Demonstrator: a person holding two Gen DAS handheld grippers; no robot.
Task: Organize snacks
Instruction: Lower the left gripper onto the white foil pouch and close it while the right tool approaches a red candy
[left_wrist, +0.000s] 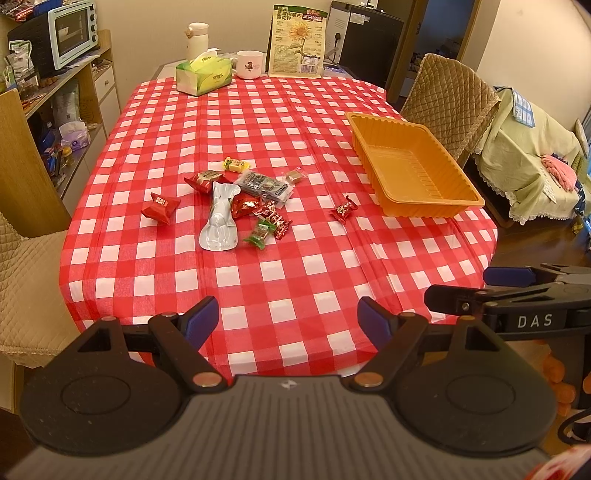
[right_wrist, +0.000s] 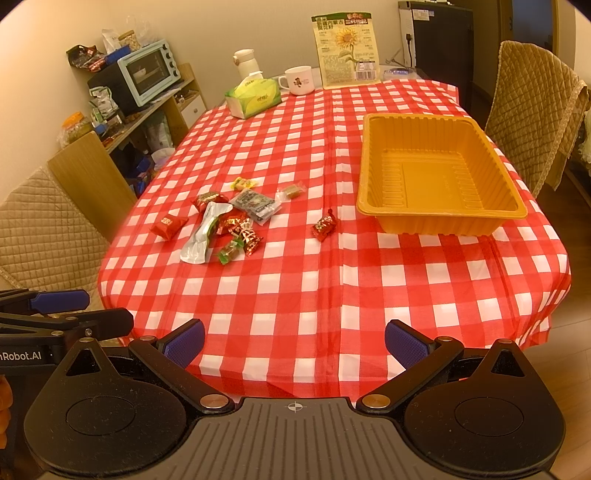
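Note:
Several wrapped snacks lie in a loose pile (left_wrist: 240, 203) (right_wrist: 229, 225) mid-table, with a silver pouch (left_wrist: 219, 218) (right_wrist: 203, 234) among them. One red candy (left_wrist: 343, 211) (right_wrist: 324, 227) lies apart, toward the empty orange tray (left_wrist: 424, 205) (right_wrist: 439, 221) on the right. Another red packet (left_wrist: 160, 208) (right_wrist: 168, 226) lies left of the pile. My left gripper (left_wrist: 287, 320) is open and empty over the near table edge. My right gripper (right_wrist: 294, 341) is open and empty beside it, also at the near edge.
A red-checked cloth (left_wrist: 295, 266) covers the table. At the far end stand a tissue box (left_wrist: 203, 75), a white mug (left_wrist: 250, 64), a flask (left_wrist: 197, 38) and a sunflower-seed bag (left_wrist: 298, 40). Quilted chairs (left_wrist: 448, 96) (right_wrist: 40, 229) flank the table. A shelf with a toaster oven (left_wrist: 72, 35) is left.

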